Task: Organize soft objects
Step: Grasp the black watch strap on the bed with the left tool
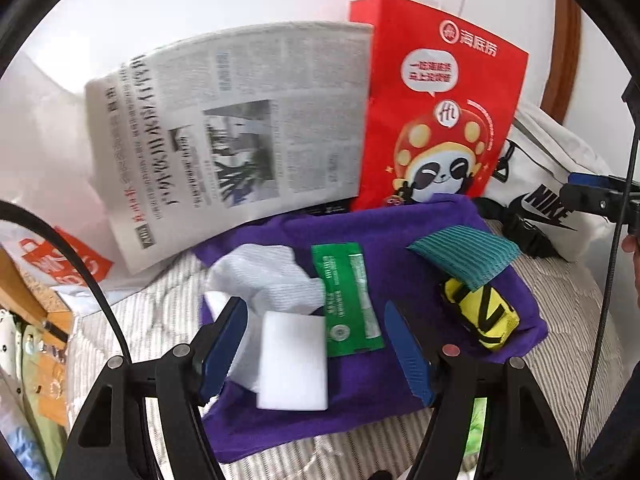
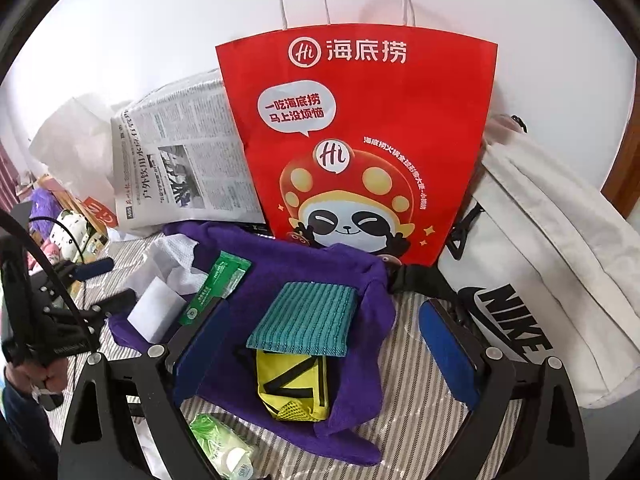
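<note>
A purple towel (image 1: 400,240) (image 2: 280,264) lies spread on the striped bed. On it are a crumpled white cloth (image 1: 264,276), a white foam block (image 1: 292,364) (image 2: 154,312), a green sachet (image 1: 346,300) (image 2: 216,288), a teal ribbed cloth (image 1: 464,256) (image 2: 304,320) and a yellow pouch with black stripes (image 1: 484,316) (image 2: 292,384). My left gripper (image 1: 316,346) is open above the foam block and the sachet, touching neither. My right gripper (image 2: 326,354) stands open over the teal cloth and the yellow pouch, with nothing gripped.
A red paper bag with a panda print (image 2: 360,140) (image 1: 436,112) stands behind the towel, and a newspaper (image 1: 232,132) leans to its left. A white Nike bag (image 2: 540,264) lies to the right. A green wipes pack (image 2: 220,444) sits near the front. Boxes and toys crowd the left edge.
</note>
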